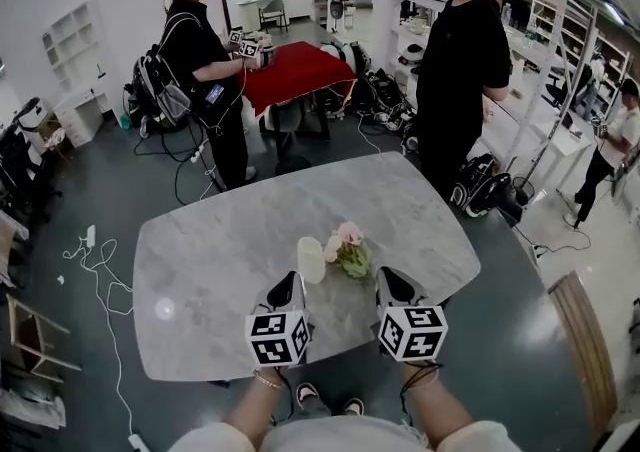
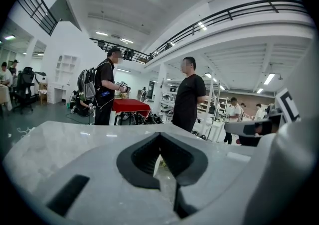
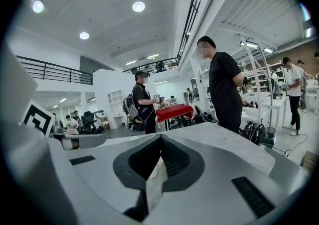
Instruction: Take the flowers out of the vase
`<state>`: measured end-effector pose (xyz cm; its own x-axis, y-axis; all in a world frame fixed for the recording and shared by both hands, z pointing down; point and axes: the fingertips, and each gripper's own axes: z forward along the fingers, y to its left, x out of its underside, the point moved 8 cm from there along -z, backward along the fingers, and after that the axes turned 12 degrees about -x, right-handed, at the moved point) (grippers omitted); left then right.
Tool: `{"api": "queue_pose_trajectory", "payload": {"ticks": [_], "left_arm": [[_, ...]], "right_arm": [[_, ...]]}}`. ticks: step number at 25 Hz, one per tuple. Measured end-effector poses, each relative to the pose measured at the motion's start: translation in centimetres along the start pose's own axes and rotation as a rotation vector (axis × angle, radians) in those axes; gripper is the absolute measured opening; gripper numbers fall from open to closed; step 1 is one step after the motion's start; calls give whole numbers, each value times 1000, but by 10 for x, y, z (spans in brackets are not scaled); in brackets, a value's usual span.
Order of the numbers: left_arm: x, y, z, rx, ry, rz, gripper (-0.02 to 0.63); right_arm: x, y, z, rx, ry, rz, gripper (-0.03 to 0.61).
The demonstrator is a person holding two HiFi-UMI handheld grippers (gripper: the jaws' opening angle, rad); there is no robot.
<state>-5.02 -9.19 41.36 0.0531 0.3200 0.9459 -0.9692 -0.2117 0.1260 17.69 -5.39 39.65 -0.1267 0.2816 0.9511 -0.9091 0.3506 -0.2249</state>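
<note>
A white vase [image 1: 311, 260] stands near the front of the grey marble table [image 1: 200, 260]. Pink flowers with green leaves [image 1: 350, 248] show just to its right; whether their stems sit in the vase I cannot tell. My left gripper [image 1: 288, 290] is shut and empty, just in front of the vase on its left. The right gripper [image 1: 392, 285], also shut and empty, is in front of the flowers on their right. In the left gripper view, the left gripper [image 2: 160, 135] shows only a pale sliver of vase [image 2: 157, 166] through its slit. The right gripper [image 3: 160, 138] likewise holds nothing.
Two people in black stand beyond the table: one with a backpack [image 1: 205, 50] by a red-covered table [image 1: 295, 70], one [image 1: 460, 50] at the far right corner. A wooden chair [image 1: 585, 340] is at the right. Cables [image 1: 95, 260] lie on the floor at the left.
</note>
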Motion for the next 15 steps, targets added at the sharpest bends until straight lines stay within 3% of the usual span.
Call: {"api": "queue_pose_trajectory", "payload": {"ticks": [5,15], "left_arm": [[0,3,-7,-8,-2,4,9],[-5,5,-8,2,-11,21,9]], "right_arm": [[-4,14,1,-21,10,-87,3],[-5,19,3,-9,4,-96,3]]}}
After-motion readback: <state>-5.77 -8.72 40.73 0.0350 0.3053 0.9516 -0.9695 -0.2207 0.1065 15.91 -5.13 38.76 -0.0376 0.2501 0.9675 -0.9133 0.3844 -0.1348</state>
